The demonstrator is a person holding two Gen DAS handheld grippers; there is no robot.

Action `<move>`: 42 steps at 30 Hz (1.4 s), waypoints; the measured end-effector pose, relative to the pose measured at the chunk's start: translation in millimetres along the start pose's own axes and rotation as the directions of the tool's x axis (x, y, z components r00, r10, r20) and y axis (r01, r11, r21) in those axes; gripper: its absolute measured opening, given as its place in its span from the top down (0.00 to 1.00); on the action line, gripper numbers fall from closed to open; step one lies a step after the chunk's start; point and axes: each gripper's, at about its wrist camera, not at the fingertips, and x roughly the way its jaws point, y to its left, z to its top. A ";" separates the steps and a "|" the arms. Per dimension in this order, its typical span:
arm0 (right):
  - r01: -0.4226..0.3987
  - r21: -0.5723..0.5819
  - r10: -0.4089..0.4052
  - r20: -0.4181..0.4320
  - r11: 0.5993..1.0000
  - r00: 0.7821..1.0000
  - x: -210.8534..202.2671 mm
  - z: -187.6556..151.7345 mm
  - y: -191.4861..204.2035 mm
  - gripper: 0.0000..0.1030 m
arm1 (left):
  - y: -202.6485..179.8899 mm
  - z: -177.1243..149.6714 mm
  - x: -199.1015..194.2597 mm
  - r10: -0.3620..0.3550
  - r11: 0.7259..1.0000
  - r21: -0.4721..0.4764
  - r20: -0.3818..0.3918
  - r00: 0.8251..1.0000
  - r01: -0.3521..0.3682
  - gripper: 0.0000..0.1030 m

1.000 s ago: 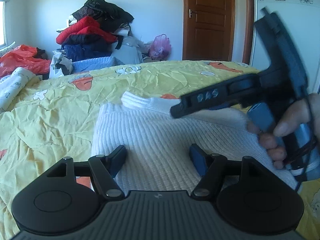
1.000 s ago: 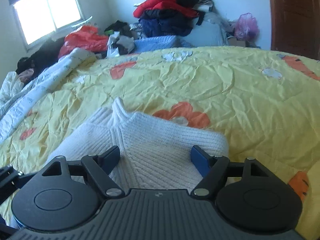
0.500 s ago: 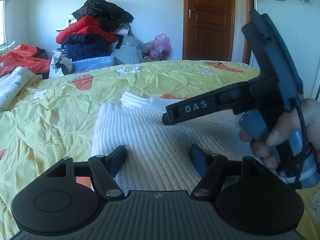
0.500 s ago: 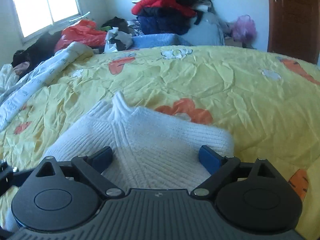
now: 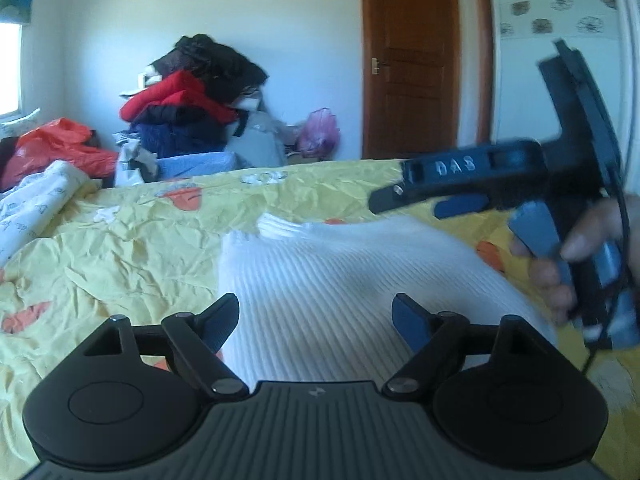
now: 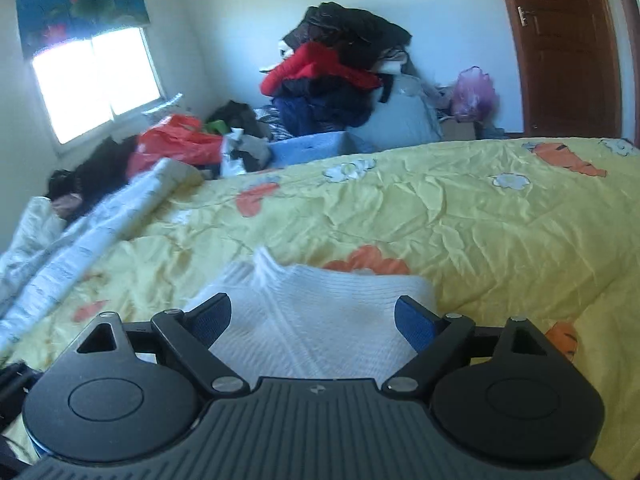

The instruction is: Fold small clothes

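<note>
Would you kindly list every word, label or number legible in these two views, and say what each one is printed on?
"DAS": white letters on the side of the right gripper, seen in the left wrist view.
A small light logo mark on each camera's own gripper body is not readable as text.
Print on the white quilt is too blurred to read.

My bed (image 5: pixel 132 240) carries everything here, spread with a crinkled yellow sheet (image 6: pixel 480 220) printed with orange and white flowers. Directly on it, close in front of me, lies the white ribbed knit sweater (image 5: pixel 340 280), folded into a compact block with a ribbed cuff or collar end poking up at its far edge; in my right wrist view the sweater (image 6: pixel 320 312) partly covers an orange flower. Along the far left side of the bed lies a rumpled white printed quilt (image 6: pixel 92 232), bunched in a long roll.
</note>
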 end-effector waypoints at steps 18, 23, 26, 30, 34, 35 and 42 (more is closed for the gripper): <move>-0.120 0.171 0.141 -0.114 0.978 0.983 -52.4 -18.2 -48.0 0.20 | 0.1 -43.8 -37.8 0.075 0.979 0.189 -0.008 0.997 -0.072 0.11; -0.108 0.165 0.136 -0.176 0.980 0.975 -73.0 -45.2 -51.7 0.39 | 7.0 -61.0 -37.2 0.111 0.967 0.238 -0.067 0.992 -0.092 0.12; -0.113 0.161 0.144 -0.196 0.980 0.970 -65.1 -53.6 -45.5 0.47 | 8.4 -58.9 -24.8 0.138 0.967 0.224 -0.076 0.988 -0.118 0.22; -0.128 0.076 0.142 -0.224 0.989 0.964 -57.6 -53.3 -30.8 0.73 | 3.7 -53.1 -12.6 0.134 0.964 0.238 -0.072 0.988 -0.114 0.69; -0.117 0.021 0.118 -0.213 0.993 0.970 -69.7 -38.6 -39.7 0.85 | 9.4 -54.5 -18.3 0.128 0.961 0.257 -0.072 0.989 -0.106 0.74; -0.097 0.000 0.094 -0.236 0.995 0.967 -64.9 -42.3 -43.7 0.85 | 14.0 -56.2 -15.2 0.118 0.969 0.230 -0.099 0.988 -0.093 0.75; -0.132 0.094 0.150 -0.230 0.987 0.961 -61.1 -46.0 -53.1 0.53 | 10.7 -58.9 -14.1 0.133 0.976 0.185 -0.107 0.985 -0.112 0.75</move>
